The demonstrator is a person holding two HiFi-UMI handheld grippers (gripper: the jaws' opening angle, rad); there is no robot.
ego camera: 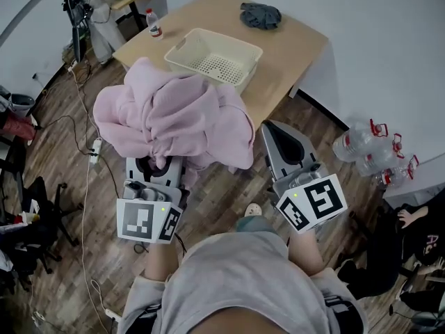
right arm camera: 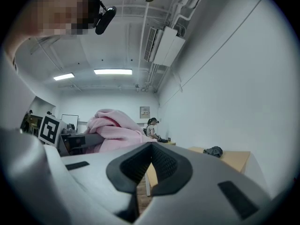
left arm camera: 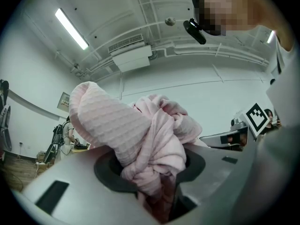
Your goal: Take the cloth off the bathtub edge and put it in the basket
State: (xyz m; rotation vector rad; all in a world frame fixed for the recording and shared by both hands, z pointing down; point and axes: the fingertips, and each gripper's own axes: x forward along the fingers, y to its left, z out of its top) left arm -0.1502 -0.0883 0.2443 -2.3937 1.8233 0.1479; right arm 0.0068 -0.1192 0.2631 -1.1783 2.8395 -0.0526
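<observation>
Pink cloth [ego camera: 174, 117] sits bunched just short of the cream basket [ego camera: 182, 53], a twisted fold pinched in the left gripper [ego camera: 158, 167]. It looks soft, light and floppy, so loose ends may snag the rim. The right gripper [ego camera: 284, 143], nearer than the basket, is closed and empty.

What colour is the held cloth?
The cloth is pale pink; left gripper view shows it best.

The bunched pink ribbed cloth [ego camera: 174, 113], pinched in the left gripper [ego camera: 158, 165], hangs raised at the wooden table's [ego camera: 292, 47] near edge, with the cream perforated basket [ego camera: 214, 58] sitting upright on that table.
</observation>
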